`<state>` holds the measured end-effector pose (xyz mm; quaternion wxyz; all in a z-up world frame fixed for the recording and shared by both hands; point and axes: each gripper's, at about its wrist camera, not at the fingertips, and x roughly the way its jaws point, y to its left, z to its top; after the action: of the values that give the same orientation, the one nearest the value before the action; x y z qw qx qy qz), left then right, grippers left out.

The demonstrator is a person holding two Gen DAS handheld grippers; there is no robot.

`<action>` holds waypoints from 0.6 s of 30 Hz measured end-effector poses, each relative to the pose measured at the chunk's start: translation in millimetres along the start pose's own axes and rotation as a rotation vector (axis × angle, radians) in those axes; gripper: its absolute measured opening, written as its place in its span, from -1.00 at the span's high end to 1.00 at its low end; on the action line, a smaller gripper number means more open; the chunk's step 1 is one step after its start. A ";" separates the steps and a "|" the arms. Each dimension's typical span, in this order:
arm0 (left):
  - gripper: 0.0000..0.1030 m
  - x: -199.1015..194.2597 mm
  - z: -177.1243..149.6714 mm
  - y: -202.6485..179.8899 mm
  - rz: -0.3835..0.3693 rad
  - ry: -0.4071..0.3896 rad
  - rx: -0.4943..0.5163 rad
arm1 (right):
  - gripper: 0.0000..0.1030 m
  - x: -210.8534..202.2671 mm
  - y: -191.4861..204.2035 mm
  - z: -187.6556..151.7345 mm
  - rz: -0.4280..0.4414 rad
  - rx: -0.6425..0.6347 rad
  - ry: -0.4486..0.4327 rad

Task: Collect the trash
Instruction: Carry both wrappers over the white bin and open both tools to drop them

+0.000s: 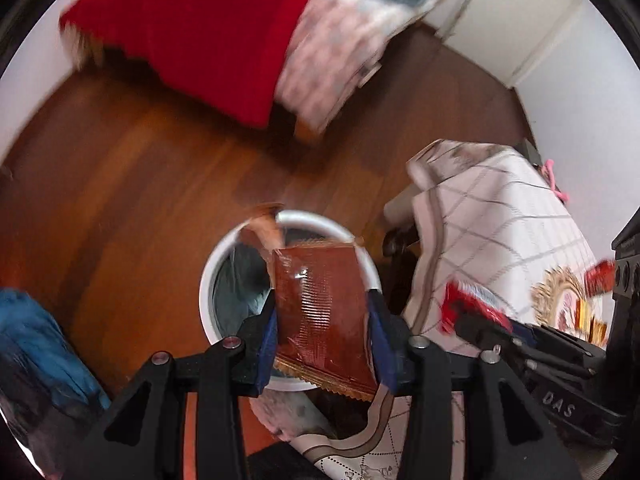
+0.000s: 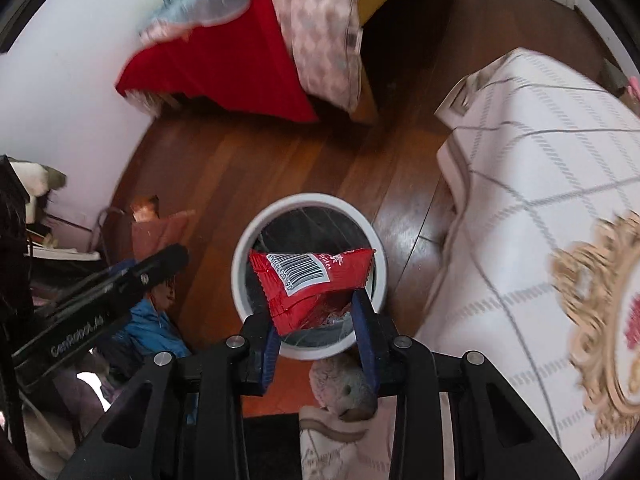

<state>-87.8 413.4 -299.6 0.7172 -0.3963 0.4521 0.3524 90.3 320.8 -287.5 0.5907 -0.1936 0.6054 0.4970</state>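
With both wrappers held over the white round bin (image 2: 310, 280) on the wood floor (image 2: 240, 168), we judge pickup done and only the drop left. Our left gripper (image 1: 322, 320) is clamped on the flat, glossy brown wrapper (image 1: 320, 300) with crimped edges; our right gripper (image 2: 316, 314) pinches the crinkled red wrapper (image 2: 308, 280), torn open, barcode up. Bin liner looks thin and shiny; contents unclear.

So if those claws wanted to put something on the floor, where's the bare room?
Bare wood floor lies between the white bin and the red blanket. Crowded: the checked cloth on the bin's right, the blue garment on its left.
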 end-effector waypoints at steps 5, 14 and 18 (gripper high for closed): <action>0.09 35.9 9.2 33.5 -0.025 0.075 -0.106 | 0.35 60.9 3.3 31.2 -0.038 0.005 0.083; -0.87 48.6 10.1 55.1 0.087 0.092 -0.140 | -0.24 114.8 1.4 39.3 -0.154 -0.028 0.195; -0.89 37.7 4.7 61.0 0.160 0.061 -0.141 | -0.70 116.5 4.1 36.2 -0.180 -0.046 0.205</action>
<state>-125.8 449.8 -348.6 0.6429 -0.4190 0.4781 0.4273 79.4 393.7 -384.8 0.5634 -0.3105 0.6311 0.4334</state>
